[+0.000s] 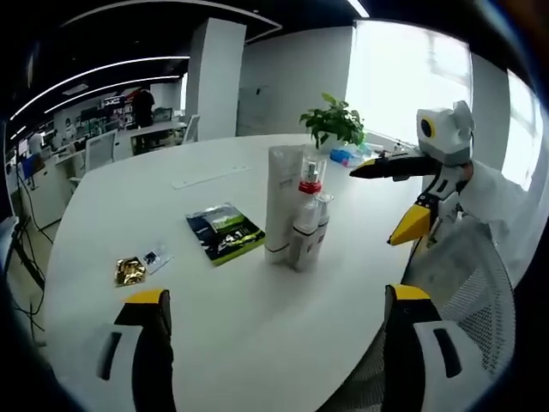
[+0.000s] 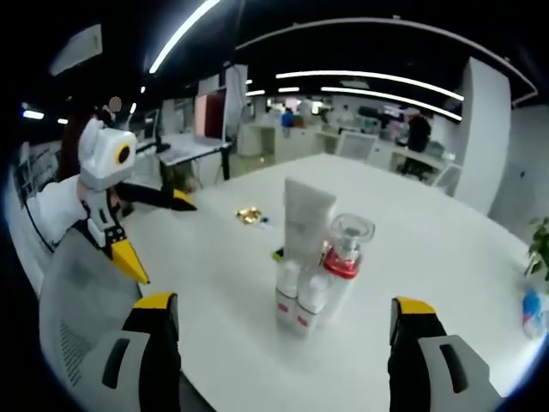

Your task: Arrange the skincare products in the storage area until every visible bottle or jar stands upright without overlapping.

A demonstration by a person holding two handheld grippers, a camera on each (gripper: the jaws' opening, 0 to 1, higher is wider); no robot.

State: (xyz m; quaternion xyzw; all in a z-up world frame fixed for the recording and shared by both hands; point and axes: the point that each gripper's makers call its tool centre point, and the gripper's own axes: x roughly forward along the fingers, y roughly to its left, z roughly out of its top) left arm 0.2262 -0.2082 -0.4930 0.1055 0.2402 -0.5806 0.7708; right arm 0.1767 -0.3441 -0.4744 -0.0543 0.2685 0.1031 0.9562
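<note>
In the left gripper view, the left hand-held gripper point(image 1: 279, 322) sat nearest the lens, its yellow-tipped black jaws spread wide with nothing between them, above the near edge of the white table point(image 1: 111, 215). Beyond them, near the table's middle, the skincare products point(image 1: 296, 210) stood upright in one tight cluster — a tall pale tube point(image 1: 282, 199), a clear-capped bottle with a red collar point(image 1: 310, 178), and two small white bottles point(image 1: 304, 236) pressed against its front. Just left of the cluster lay a dark green packet point(image 1: 224, 231), flat, and farther left a small gold sachet point(image 1: 129, 270). A potted plant point(image 1: 333, 122) stood behind. The right hand-held gripper point(image 1: 403, 197) entered from the right, jaws parted and empty, well apart from the bottles.

In the right gripper view the right hand-held gripper's own jaws were likewise wide — and the same cluster stood between them at a distance, the tube tallest.
</note>
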